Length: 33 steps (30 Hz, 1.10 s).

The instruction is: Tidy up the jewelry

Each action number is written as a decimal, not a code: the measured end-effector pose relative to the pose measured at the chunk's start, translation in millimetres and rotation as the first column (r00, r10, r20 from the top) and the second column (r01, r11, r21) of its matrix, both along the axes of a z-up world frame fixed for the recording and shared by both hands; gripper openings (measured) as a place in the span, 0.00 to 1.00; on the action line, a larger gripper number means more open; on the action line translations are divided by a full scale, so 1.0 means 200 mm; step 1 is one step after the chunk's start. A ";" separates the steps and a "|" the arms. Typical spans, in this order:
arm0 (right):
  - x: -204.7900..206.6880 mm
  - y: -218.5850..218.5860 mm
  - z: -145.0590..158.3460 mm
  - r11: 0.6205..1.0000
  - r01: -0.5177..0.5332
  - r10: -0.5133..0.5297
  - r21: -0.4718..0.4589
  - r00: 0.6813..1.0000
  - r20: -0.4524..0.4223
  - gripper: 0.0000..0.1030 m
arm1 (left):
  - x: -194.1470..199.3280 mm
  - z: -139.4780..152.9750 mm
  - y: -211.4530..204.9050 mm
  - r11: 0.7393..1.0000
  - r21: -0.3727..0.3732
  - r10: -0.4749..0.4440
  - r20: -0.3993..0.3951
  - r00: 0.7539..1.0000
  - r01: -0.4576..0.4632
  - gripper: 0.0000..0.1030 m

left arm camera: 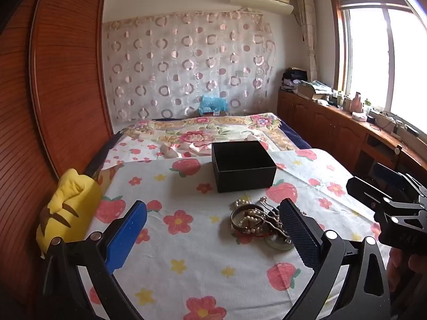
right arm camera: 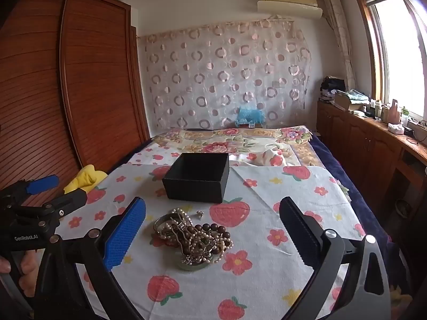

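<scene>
A tangled pile of jewelry (right arm camera: pixel 192 237) with pearl strands, brown beads, bangles and a pale green disc lies on the strawberry-print cloth (right arm camera: pixel 256 274). It also shows in the left wrist view (left arm camera: pixel 260 220). An open, empty black box (right arm camera: pixel 197 176) stands just behind it, also in the left wrist view (left arm camera: pixel 242 166). A small loose piece (right arm camera: pixel 199 214) lies between pile and box. My right gripper (right arm camera: pixel 213 236) is open, its fingers on either side of the pile and above it. My left gripper (left arm camera: pixel 213 236) is open, left of the pile, and shows in the right wrist view (right arm camera: pixel 57 190).
A yellow plush toy (left arm camera: pixel 70 208) lies at the cloth's left edge beside the wooden wardrobe (left arm camera: pixel 64 85). A floral quilt (left arm camera: pixel 202 133) covers the bed behind the box. A wooden cabinet (right arm camera: pixel 373 144) with clutter runs along the right under the window.
</scene>
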State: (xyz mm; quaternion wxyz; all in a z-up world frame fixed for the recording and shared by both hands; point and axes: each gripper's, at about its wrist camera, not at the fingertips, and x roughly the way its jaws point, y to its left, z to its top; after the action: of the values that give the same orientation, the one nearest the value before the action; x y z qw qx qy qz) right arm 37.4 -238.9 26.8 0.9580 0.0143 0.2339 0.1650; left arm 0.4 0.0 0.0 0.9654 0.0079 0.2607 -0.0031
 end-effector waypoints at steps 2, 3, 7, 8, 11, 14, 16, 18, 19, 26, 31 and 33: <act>0.00 0.00 0.00 1.000 -0.002 0.002 -0.007 1.000 0.007 0.98 | 0.00 0.00 0.00 1.000 0.003 0.003 0.001 1.000 -0.003 0.93; 0.00 0.00 0.00 1.000 -0.001 0.001 -0.008 1.000 0.007 0.98 | 0.01 0.00 0.00 1.000 0.002 0.003 0.002 1.000 -0.003 0.93; 0.01 0.01 0.00 1.000 -0.001 0.001 -0.008 1.000 0.007 0.98 | 0.00 0.01 -0.01 1.000 0.007 0.004 0.008 1.000 -0.004 0.93; 0.01 0.02 0.00 1.000 -0.002 0.002 -0.009 1.000 0.005 0.98 | 0.00 0.01 -0.01 1.000 0.007 0.003 0.009 1.000 -0.003 0.93; 0.00 0.00 0.01 1.000 -0.003 0.003 0.000 1.000 0.014 0.98 | 0.00 0.02 -0.01 1.000 0.007 0.002 0.013 1.000 -0.002 0.93; -0.01 0.00 0.01 1.000 -0.002 0.002 -0.001 1.000 0.015 0.98 | 0.01 0.03 -0.02 1.000 0.008 0.003 0.015 1.000 -0.003 0.93; -0.01 0.01 0.01 1.000 -0.003 0.003 -0.001 1.000 0.014 0.98 | 0.00 0.04 -0.01 1.000 0.008 0.001 0.017 1.000 -0.001 0.93; -0.01 0.00 0.01 1.000 -0.004 0.004 -0.001 1.000 0.015 0.98 | 0.00 0.03 -0.01 1.000 0.010 0.001 0.019 1.000 -0.001 0.93; -0.01 0.00 0.01 1.000 -0.004 0.004 0.000 1.000 0.015 0.98 | 0.00 0.03 -0.01 1.000 0.009 0.001 0.020 1.000 -0.001 0.93; -0.01 0.01 0.01 1.000 -0.003 0.003 -0.001 1.000 0.017 0.98 | -0.01 0.05 -0.02 1.000 0.011 0.001 0.023 1.000 -0.001 0.93; -0.01 0.01 0.01 1.000 0.001 0.000 -0.005 1.000 0.020 0.98 | -0.01 0.06 -0.03 1.000 0.011 0.001 0.026 1.000 -0.001 0.93; -0.01 0.01 0.01 1.000 0.001 -0.001 -0.003 1.000 0.020 0.98 | -0.01 0.05 -0.02 1.000 0.012 -0.001 0.026 1.000 0.001 0.93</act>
State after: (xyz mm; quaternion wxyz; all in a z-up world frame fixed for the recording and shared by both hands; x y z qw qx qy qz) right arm 34.7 -237.0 29.7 0.9605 0.0114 0.2244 0.1644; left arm -1.7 -4.7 9.3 0.9687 0.0138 0.2480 -0.0019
